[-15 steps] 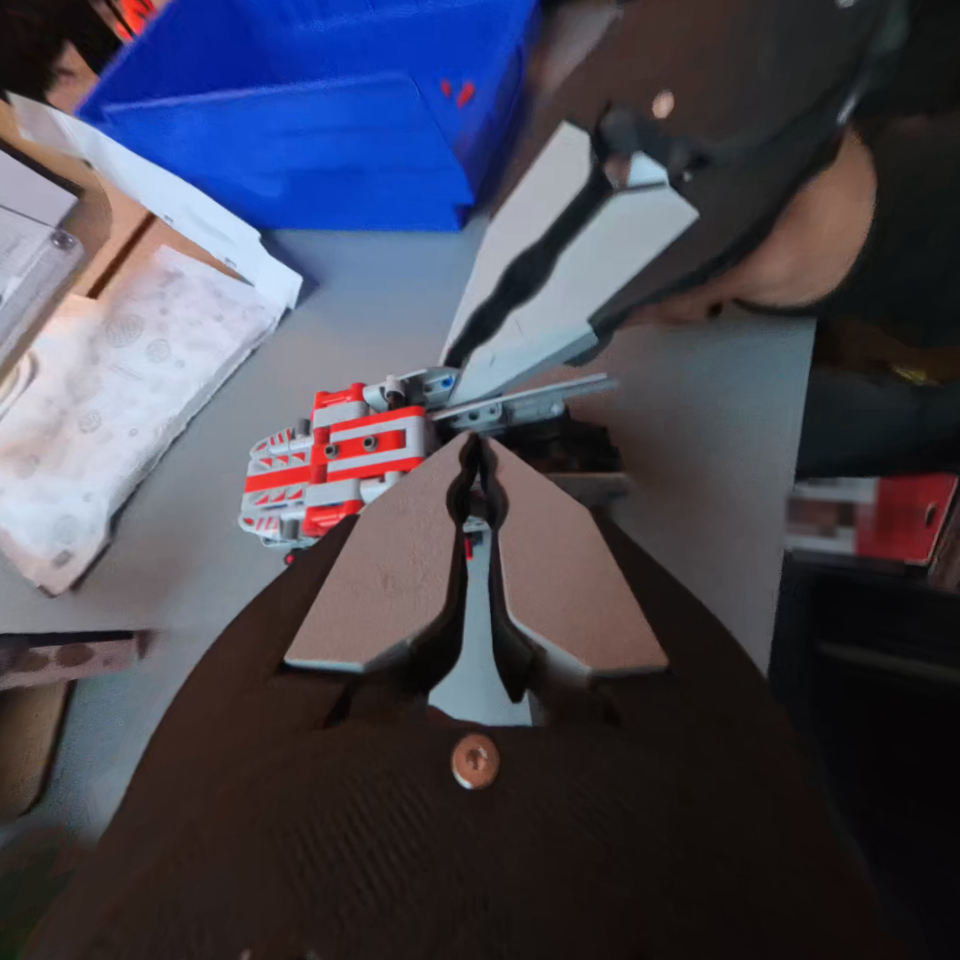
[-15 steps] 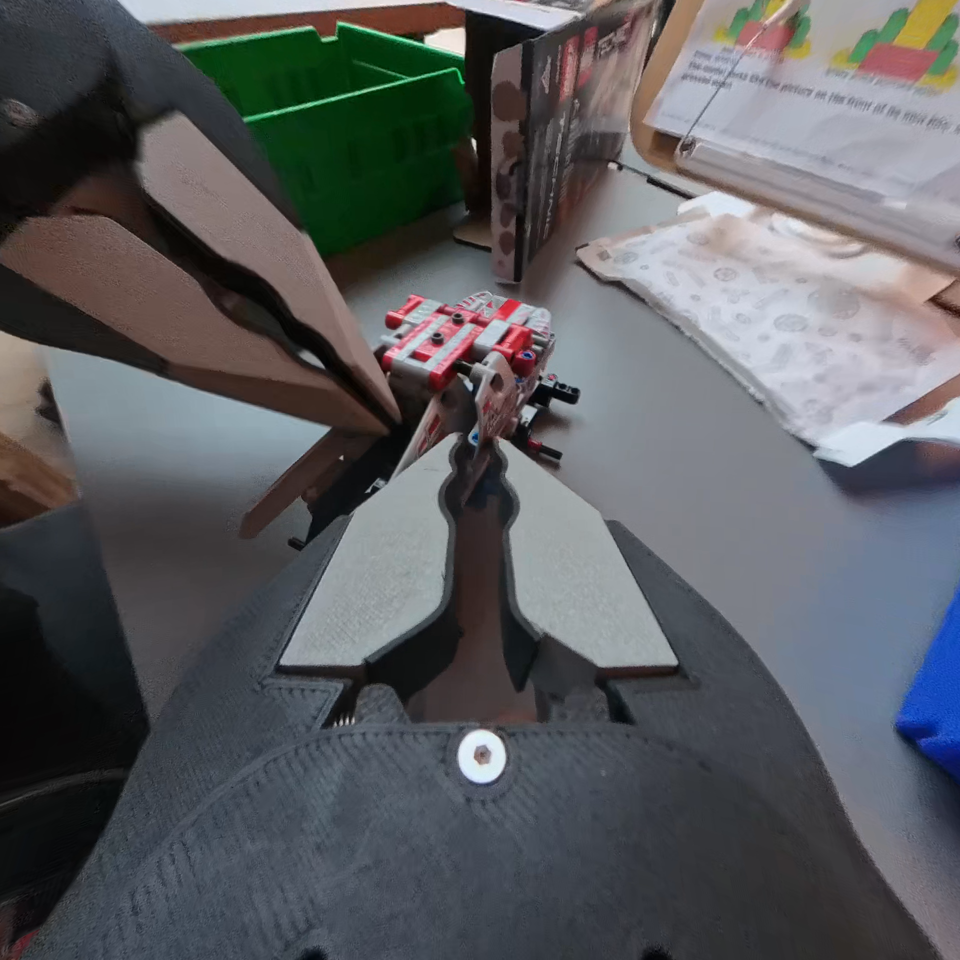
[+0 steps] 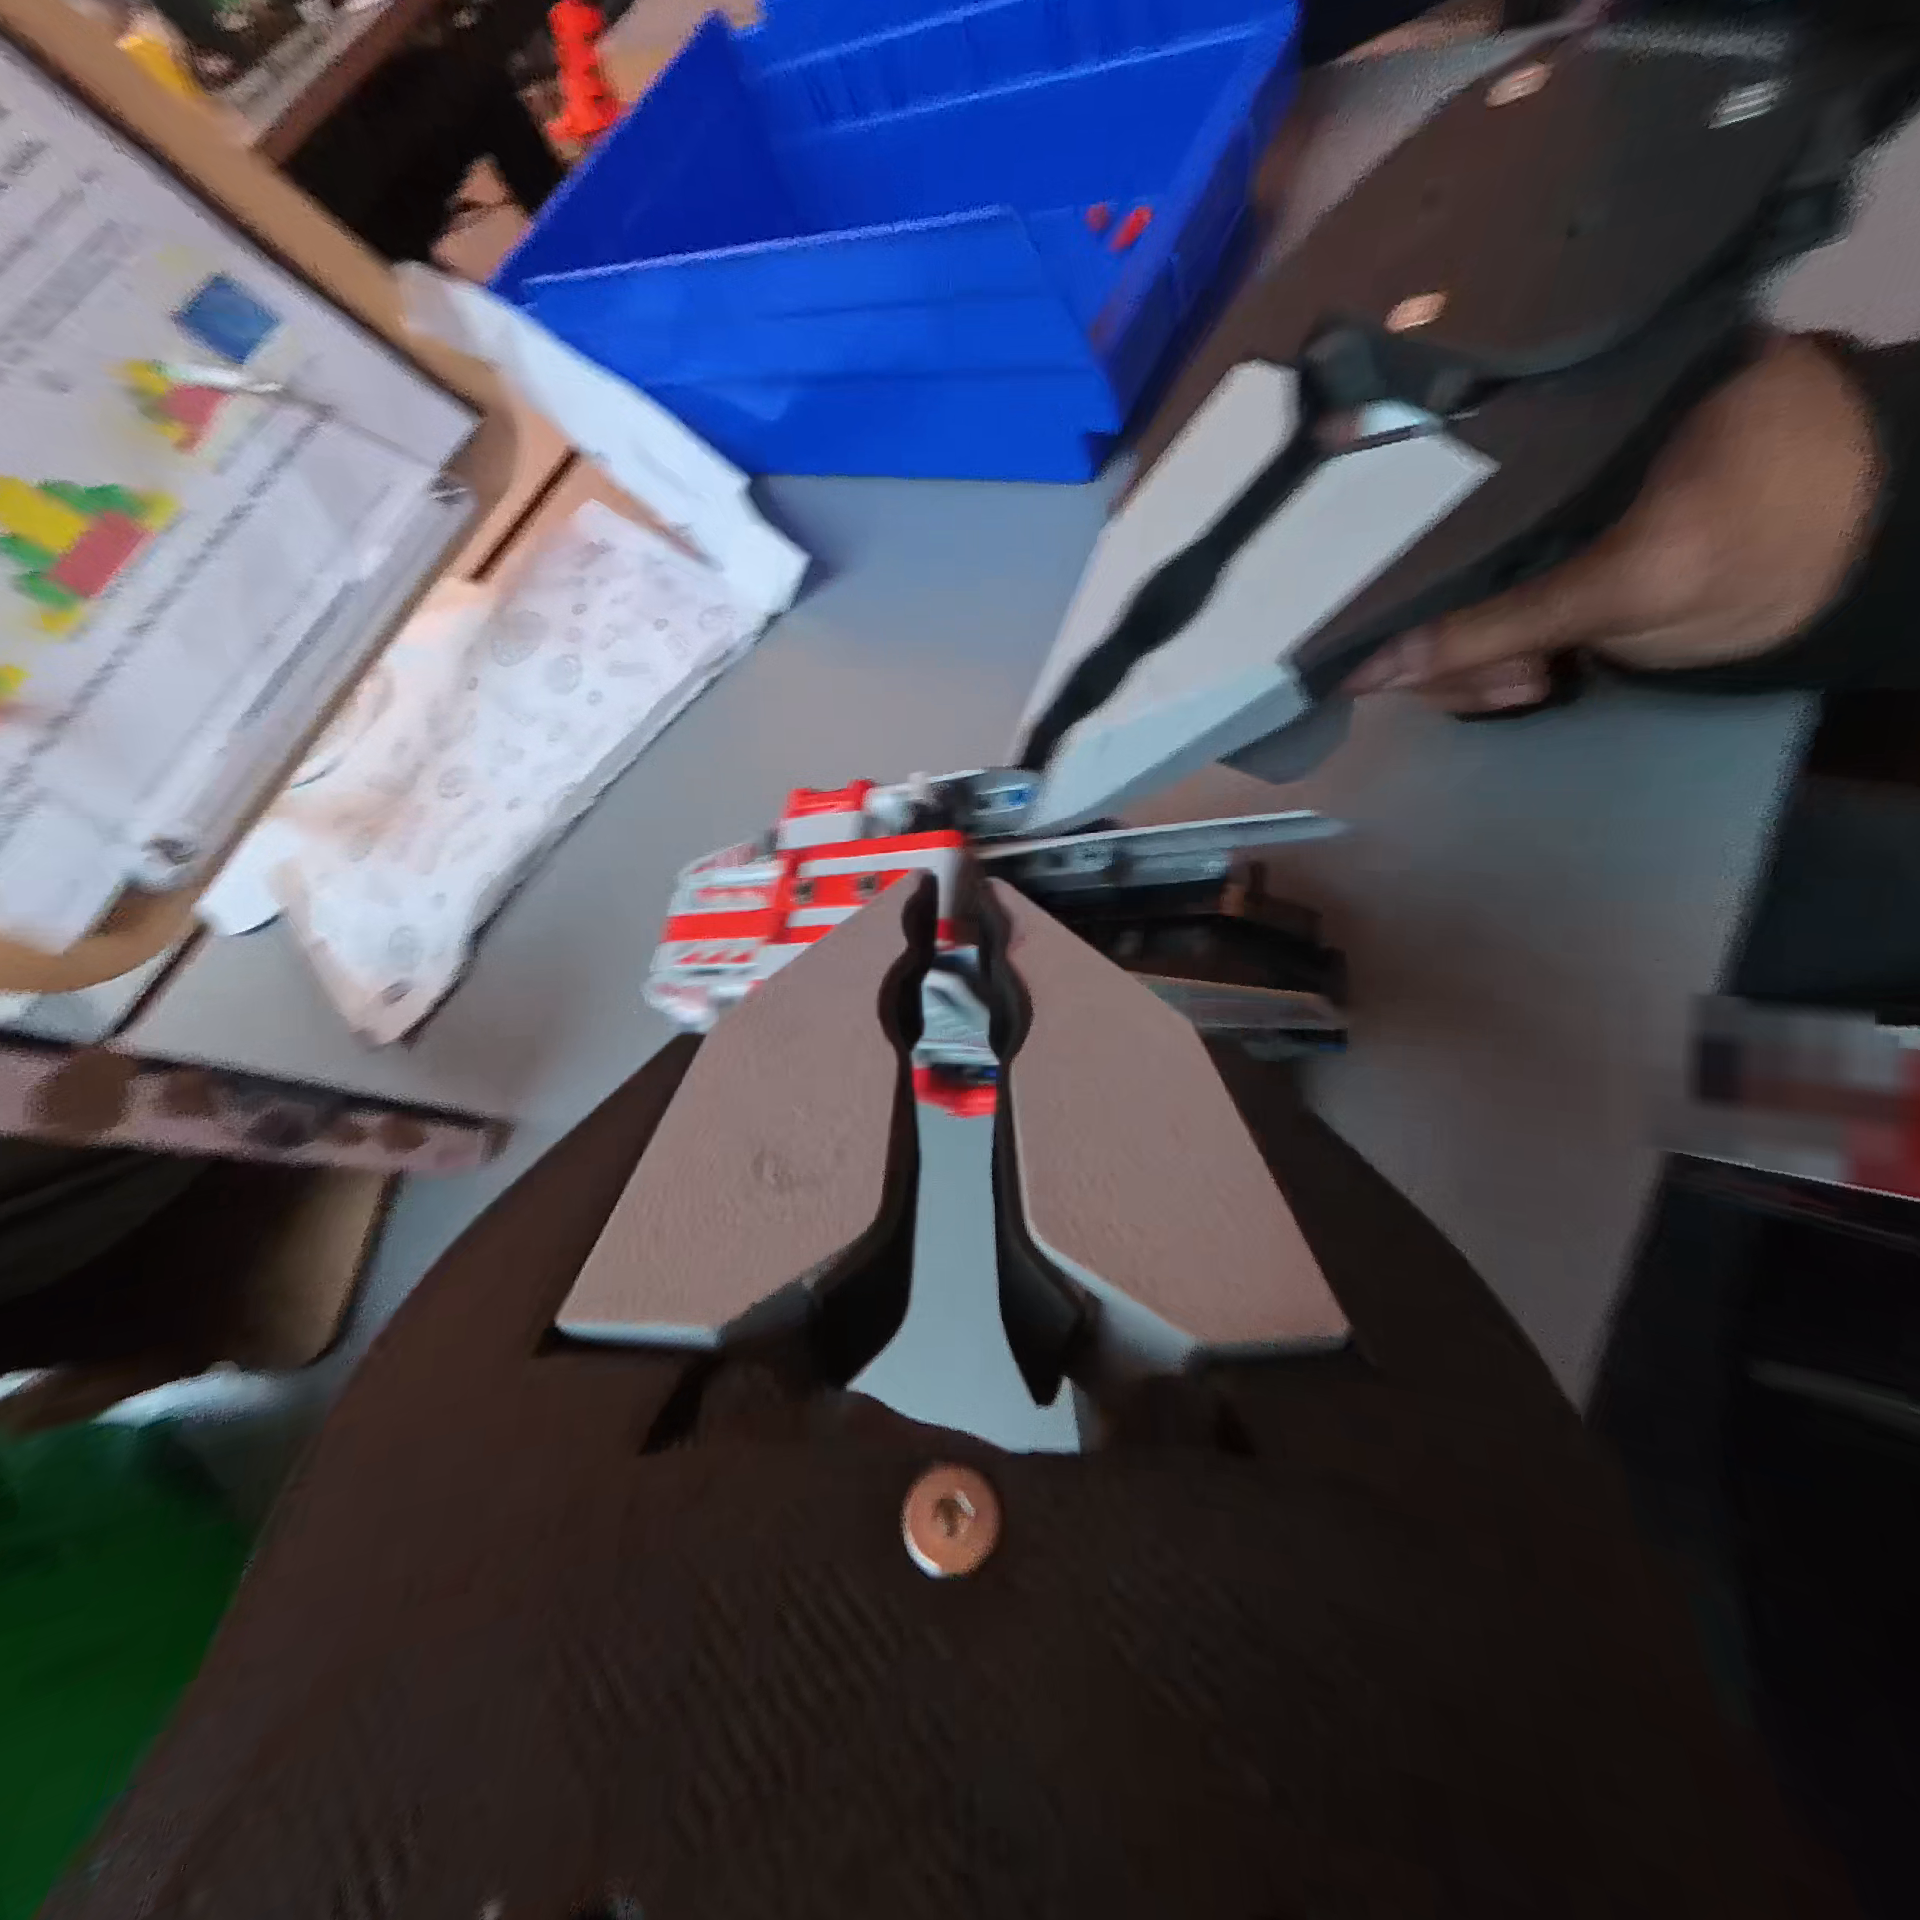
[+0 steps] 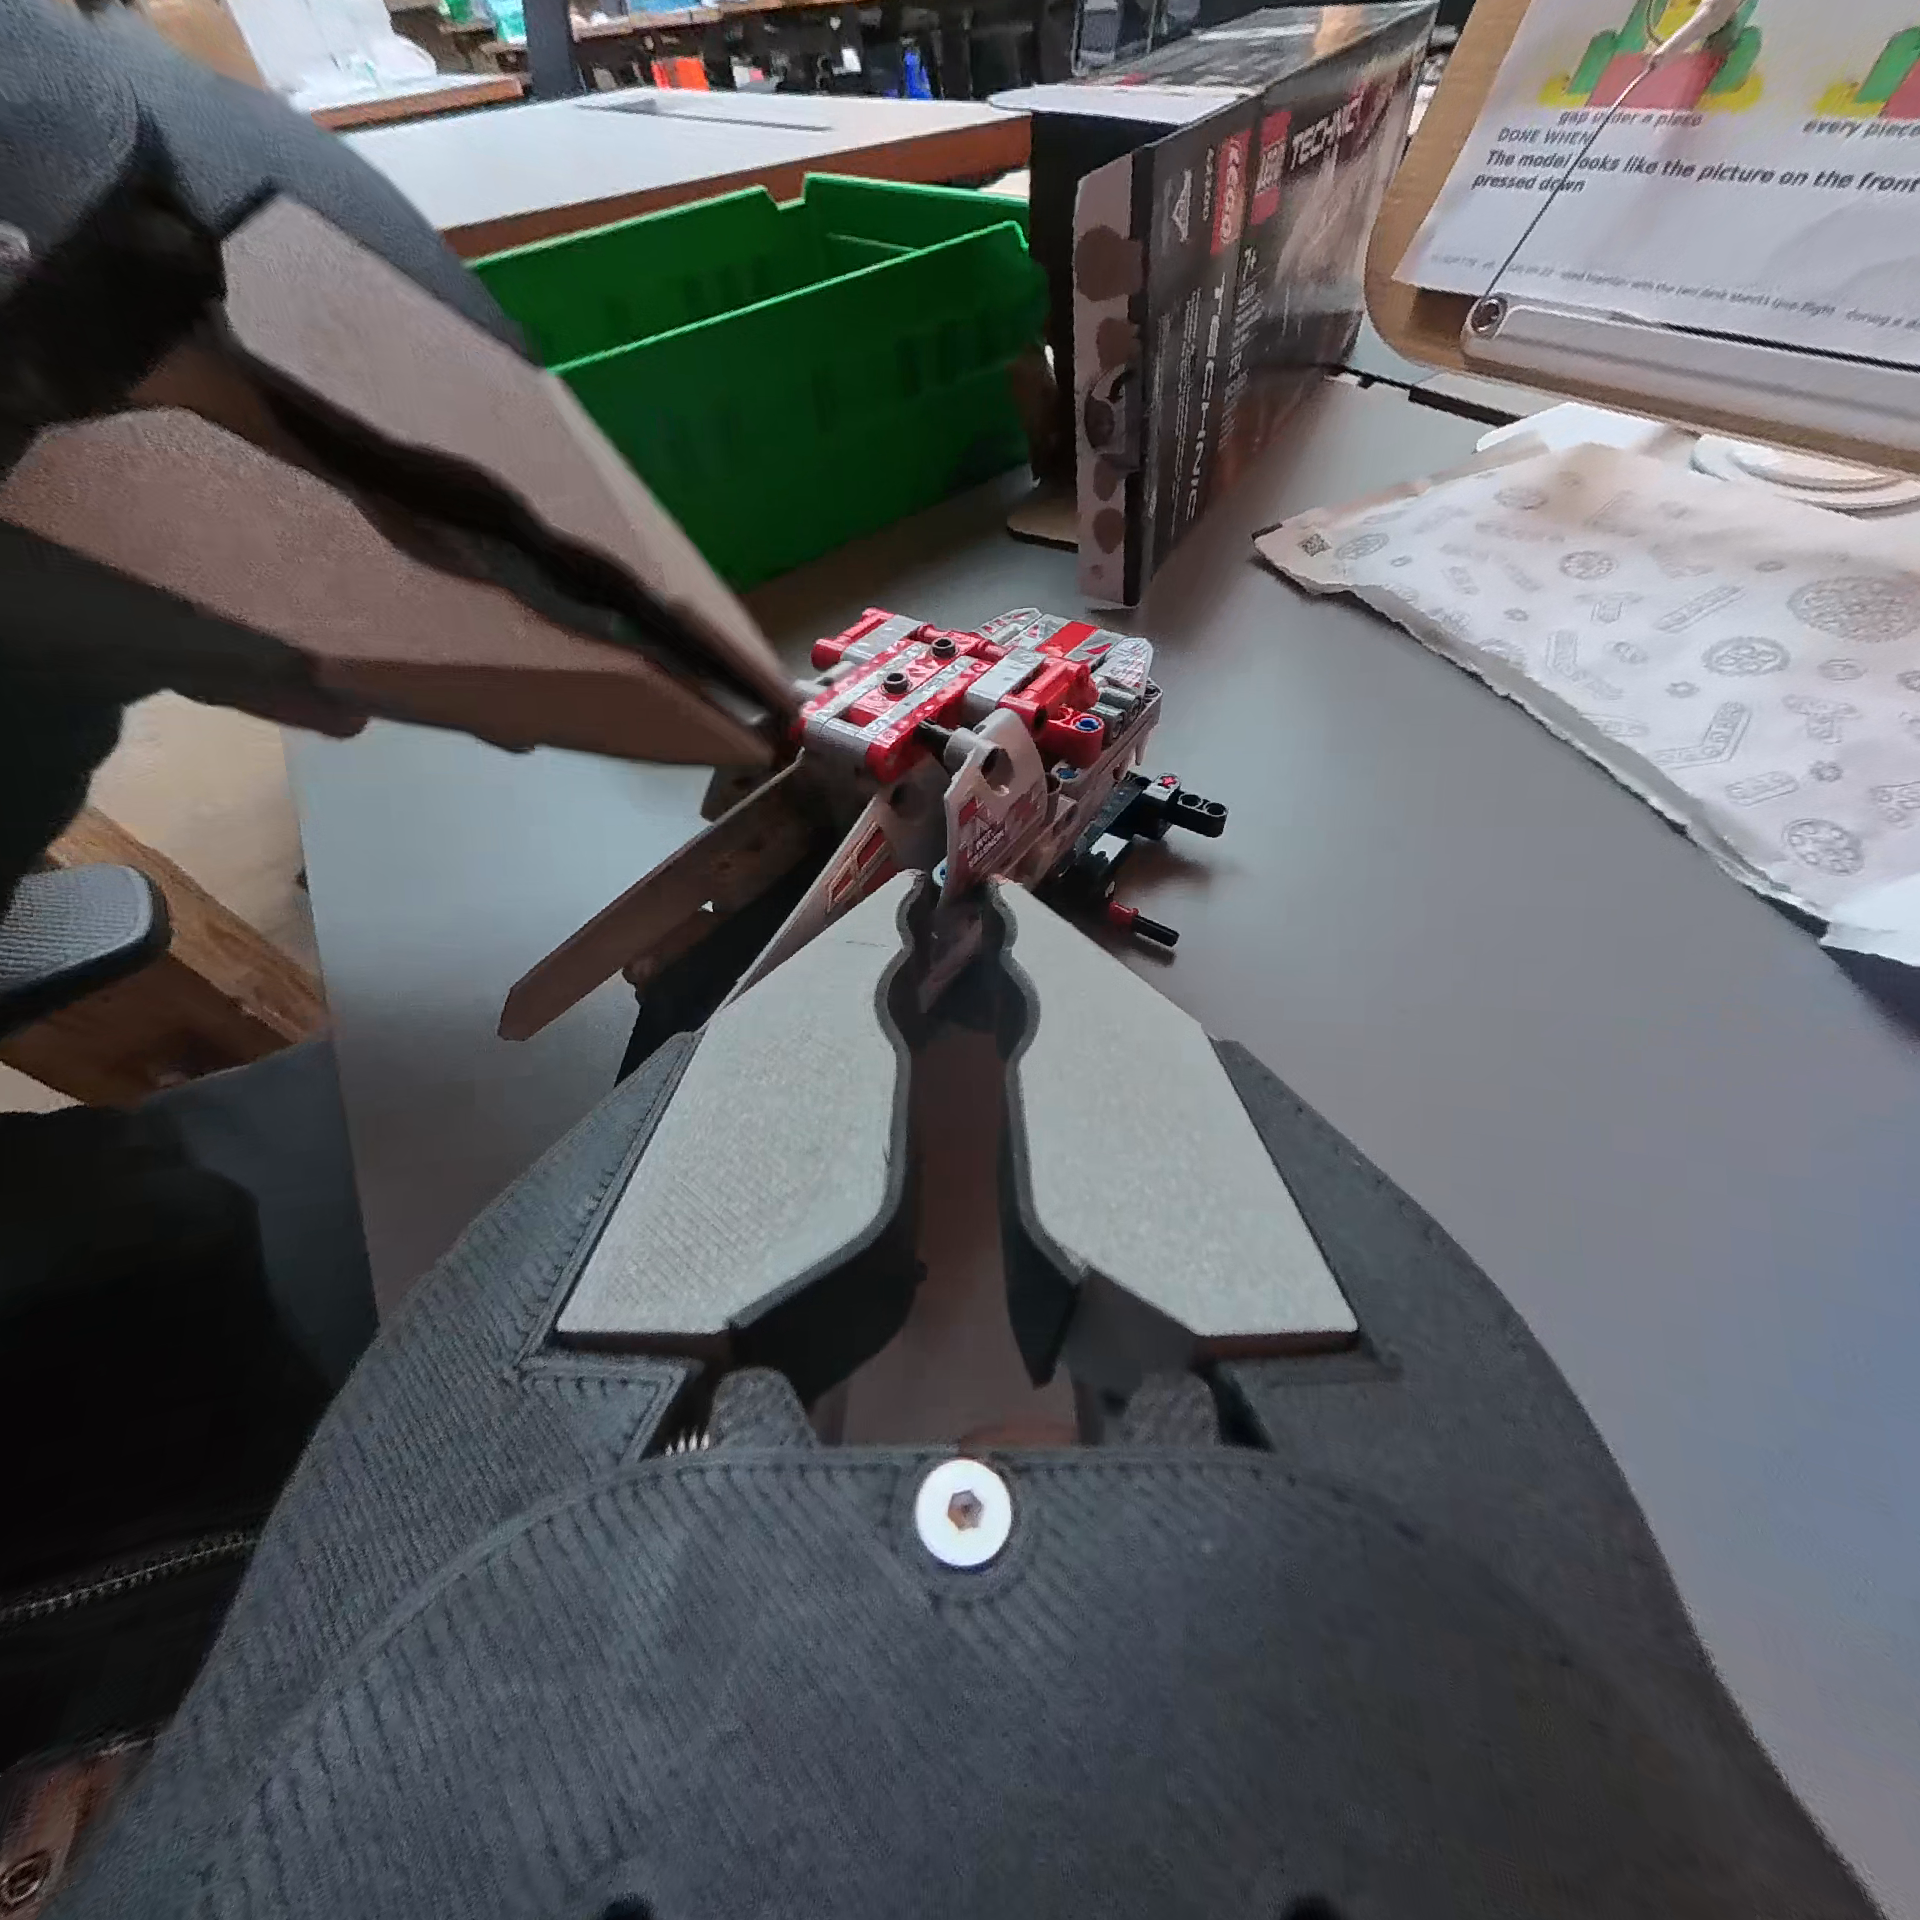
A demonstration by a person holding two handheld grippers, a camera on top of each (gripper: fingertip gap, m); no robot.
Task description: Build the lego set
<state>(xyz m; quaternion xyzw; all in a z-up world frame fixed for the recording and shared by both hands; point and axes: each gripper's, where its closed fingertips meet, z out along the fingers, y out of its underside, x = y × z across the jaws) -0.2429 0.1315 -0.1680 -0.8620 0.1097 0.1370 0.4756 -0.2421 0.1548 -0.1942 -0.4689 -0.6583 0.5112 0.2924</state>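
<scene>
Left wrist view: one red-and-grey lego model (image 3: 821, 904) sits on the grey table (image 3: 914, 623), with one blue bin (image 3: 883, 291), one paper parts bag (image 3: 499, 727) and one instruction board (image 3: 156, 499) behind it. The left gripper (image 3: 951, 894) has its jaws nearly closed, pinching the model's rear edge. The right gripper (image 3: 1029, 769), held by a hand (image 3: 1704, 540), comes in from the upper right with its tips clamped on the model's far side. The blue bin holds a couple of small red pieces (image 3: 1117, 223); the rest of its contents cannot be made out through the blur.

Right wrist view: the same single model (image 4: 977, 717) stands on the table (image 4: 1455, 1039), its white wing panel (image 4: 982, 831) caught between the right gripper's (image 4: 961, 894) almost-shut jaws. The left gripper (image 4: 774, 717) presses closed on the model's left end. One green bin (image 4: 769, 343), its inside hidden, stands beside one lego box (image 4: 1205, 312). One parts bag (image 4: 1662, 644) lies to the right.
</scene>
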